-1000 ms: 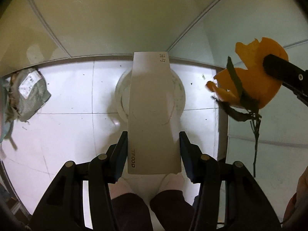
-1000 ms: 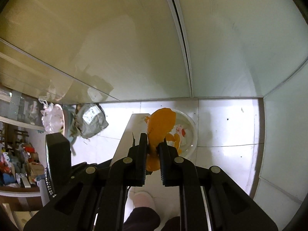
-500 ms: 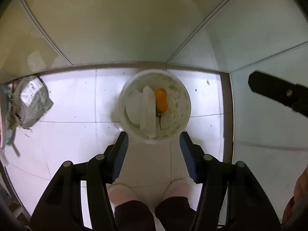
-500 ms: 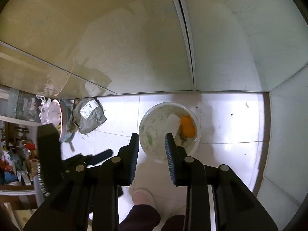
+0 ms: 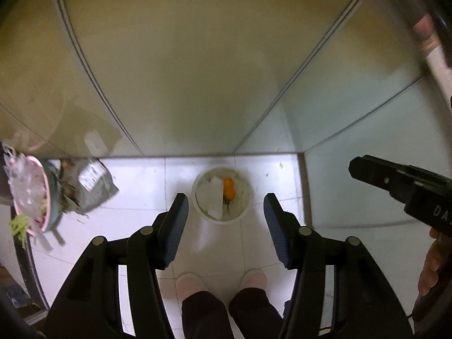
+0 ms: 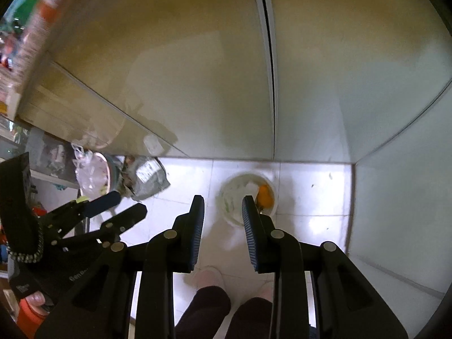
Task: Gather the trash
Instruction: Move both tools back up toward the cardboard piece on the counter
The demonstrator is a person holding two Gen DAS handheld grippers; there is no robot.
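Note:
A white round bin [image 5: 245, 197] stands on the white tiled floor by the wall; it also shows in the right wrist view [image 6: 226, 197]. Inside lie a flat white carton [image 5: 214, 197] and an orange peel [image 5: 229, 188] with a dark stem; the peel also shows in the right wrist view [image 6: 265, 193]. My left gripper [image 5: 224, 206] is open and empty, high above the bin. My right gripper [image 6: 223, 212] is open and empty, also high above the bin; it shows at the right of the left wrist view [image 5: 367, 169].
A crumpled grey bag [image 5: 90, 182] lies on the floor at the left, next to a pink basin [image 5: 31, 195] holding clear plastic. Beige cabinet panels rise behind the bin. The person's feet in pink slippers [image 5: 192, 281] stand below the grippers.
One second ago the left gripper held the carton and the right held the peel. Both were let go into the bin. Both grippers have since risen, so the bin looks smaller.

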